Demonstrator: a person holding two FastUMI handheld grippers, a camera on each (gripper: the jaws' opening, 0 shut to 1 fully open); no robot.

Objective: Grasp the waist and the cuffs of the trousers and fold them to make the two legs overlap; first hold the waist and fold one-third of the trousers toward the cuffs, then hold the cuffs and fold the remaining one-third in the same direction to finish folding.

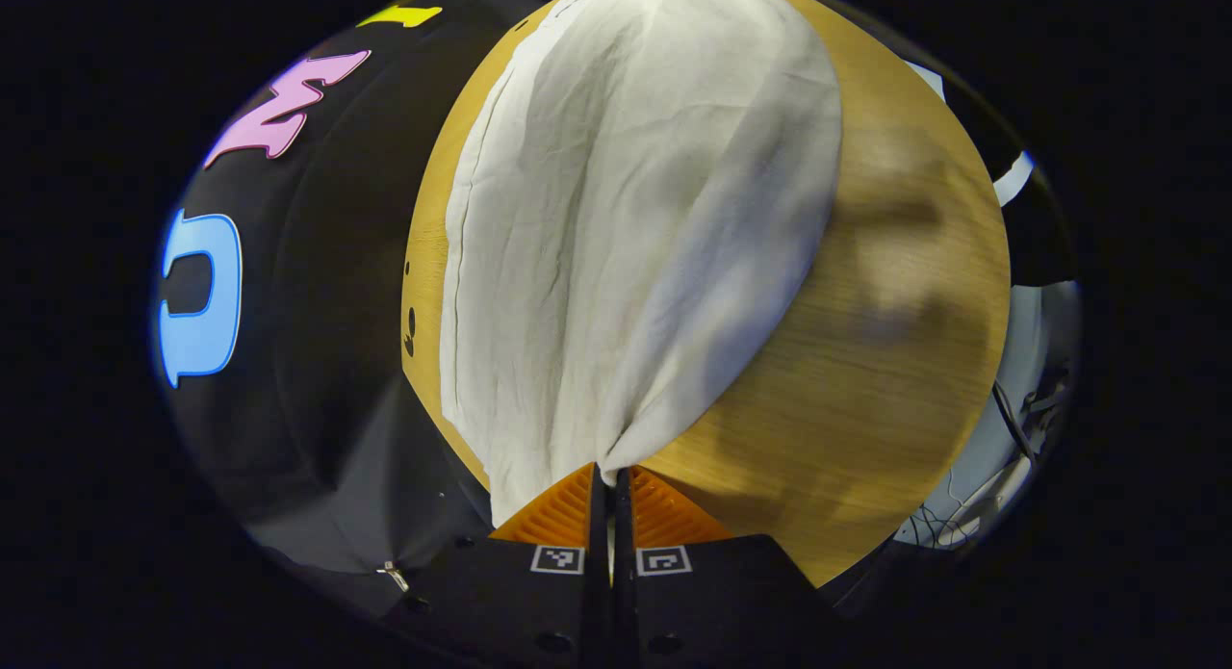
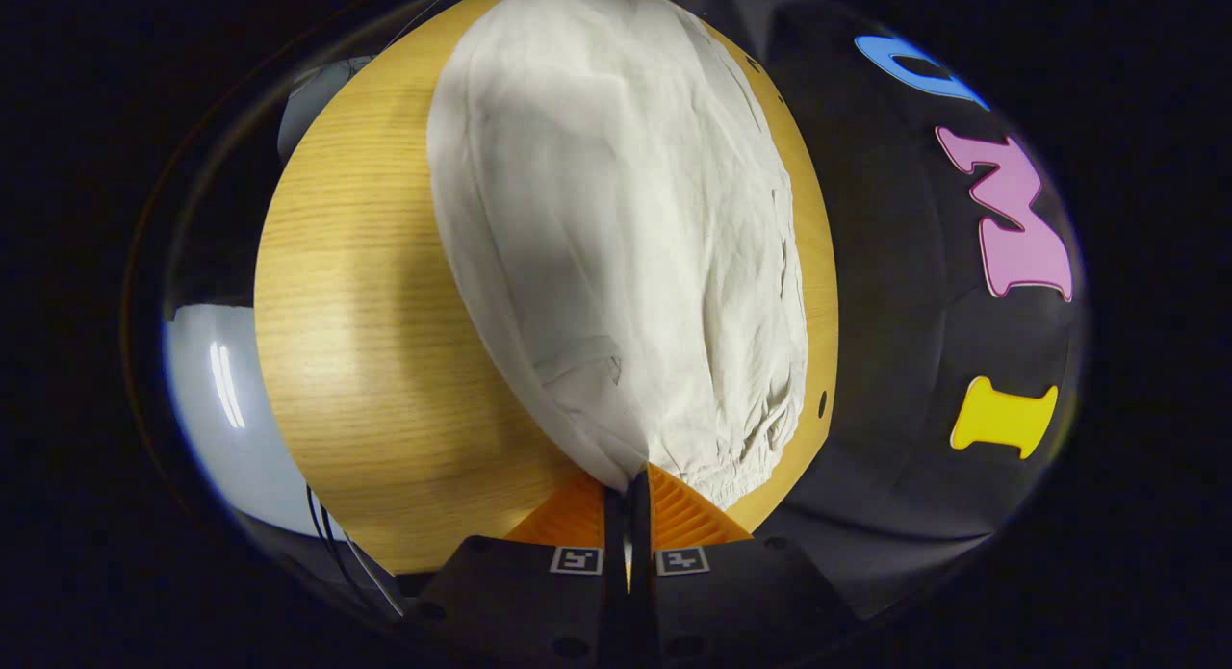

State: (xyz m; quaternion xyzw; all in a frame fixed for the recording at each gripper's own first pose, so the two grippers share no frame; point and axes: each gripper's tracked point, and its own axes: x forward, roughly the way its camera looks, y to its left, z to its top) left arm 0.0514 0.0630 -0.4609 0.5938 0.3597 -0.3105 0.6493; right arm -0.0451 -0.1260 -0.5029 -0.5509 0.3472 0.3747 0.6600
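Cream-white trousers (image 1: 616, 226) lie lengthwise on a wooden table (image 1: 866, 361), stretching away from each camera. In the left gripper view my left gripper (image 1: 609, 476) is shut on a lifted, pinched corner of the cloth at the near end, which looks like a plain cuff edge. In the right gripper view the same trousers (image 2: 616, 226) run away from me, with the gathered elastic waist (image 2: 751, 457) at the near end. There my right gripper (image 2: 628, 481) is shut on a raised corner of the waist.
The table's edge (image 1: 423, 265) runs close along the trousers on the wall side, with small dark holes in the wood. Bare wood (image 2: 366, 361) lies on the other side. Beyond the table (image 2: 318, 265) a pale floor (image 2: 221, 399) with cables shows.
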